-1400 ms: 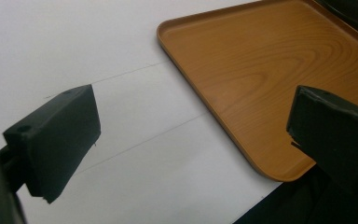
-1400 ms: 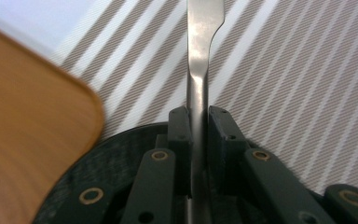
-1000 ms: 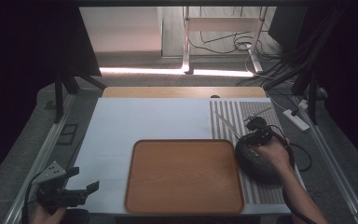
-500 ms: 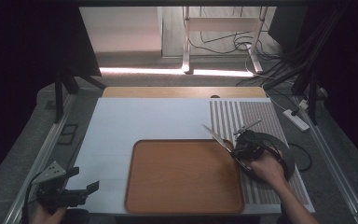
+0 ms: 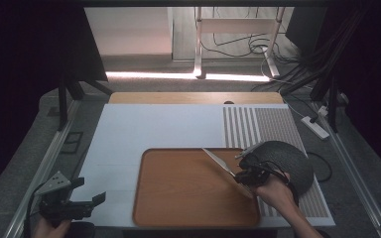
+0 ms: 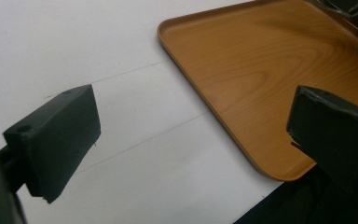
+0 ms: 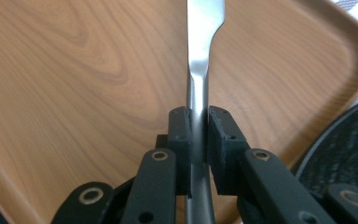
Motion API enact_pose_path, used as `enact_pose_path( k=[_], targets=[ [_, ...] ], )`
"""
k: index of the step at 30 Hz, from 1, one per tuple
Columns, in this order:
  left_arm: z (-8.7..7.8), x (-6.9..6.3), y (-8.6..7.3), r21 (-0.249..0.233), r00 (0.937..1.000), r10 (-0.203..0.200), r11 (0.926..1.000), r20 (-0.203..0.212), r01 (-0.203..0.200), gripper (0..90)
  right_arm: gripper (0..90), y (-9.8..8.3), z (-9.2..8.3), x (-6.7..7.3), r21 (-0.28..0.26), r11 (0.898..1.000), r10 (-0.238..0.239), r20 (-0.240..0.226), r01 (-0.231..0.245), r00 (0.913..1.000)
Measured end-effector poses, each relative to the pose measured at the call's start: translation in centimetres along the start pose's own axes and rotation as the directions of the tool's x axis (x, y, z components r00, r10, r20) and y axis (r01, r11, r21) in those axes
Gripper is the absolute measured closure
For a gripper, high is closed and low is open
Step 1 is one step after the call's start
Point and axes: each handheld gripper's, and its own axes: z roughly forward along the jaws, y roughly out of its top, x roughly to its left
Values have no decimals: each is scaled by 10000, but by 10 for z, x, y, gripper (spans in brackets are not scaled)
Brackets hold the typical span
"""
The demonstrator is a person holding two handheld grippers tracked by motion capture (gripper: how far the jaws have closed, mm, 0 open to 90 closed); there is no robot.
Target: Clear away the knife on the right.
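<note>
Over the right part of the wooden tray [image 5: 178,198], the right gripper [image 5: 245,176] holds a metal utensil [image 5: 221,162], likely a butter knife or a flat-handled piece of cutlery; which one I cannot tell. Seen from the right gripper view, its two black pads are pressed together on the utensil's narrow silver shaft [image 7: 199,100], one on each side, and the wider flat part runs away from the jaws above the wood grain of the tray [image 7: 74,84]. From the high view the utensil slants up and to the left over the tray, clear of the white table top [image 5: 154,124]. Just right of the gripper lies a dark round woven mat [image 5: 290,161], on the striped grey placemat [image 5: 258,126]. At the table's near left corner the left gripper [image 5: 87,201] hangs with its jaws wide apart and nothing between them, above the white surface [image 6: 121,154] beside the tray's corner [image 6: 261,158].
</note>
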Motion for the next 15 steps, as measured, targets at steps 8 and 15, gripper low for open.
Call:
enact_pose_path(
  k=[8,15],
  targets=[
    [0,0,0,18,10000,14,10000,-17,-14,27,800,-5,17,14,665,9976,-210,-65,214,9998],
    [0,0,0,30,10000,13,10000,-26,-13,28,780,-8,26,17,994,9941,-408,-249,430,9989]
  ],
)
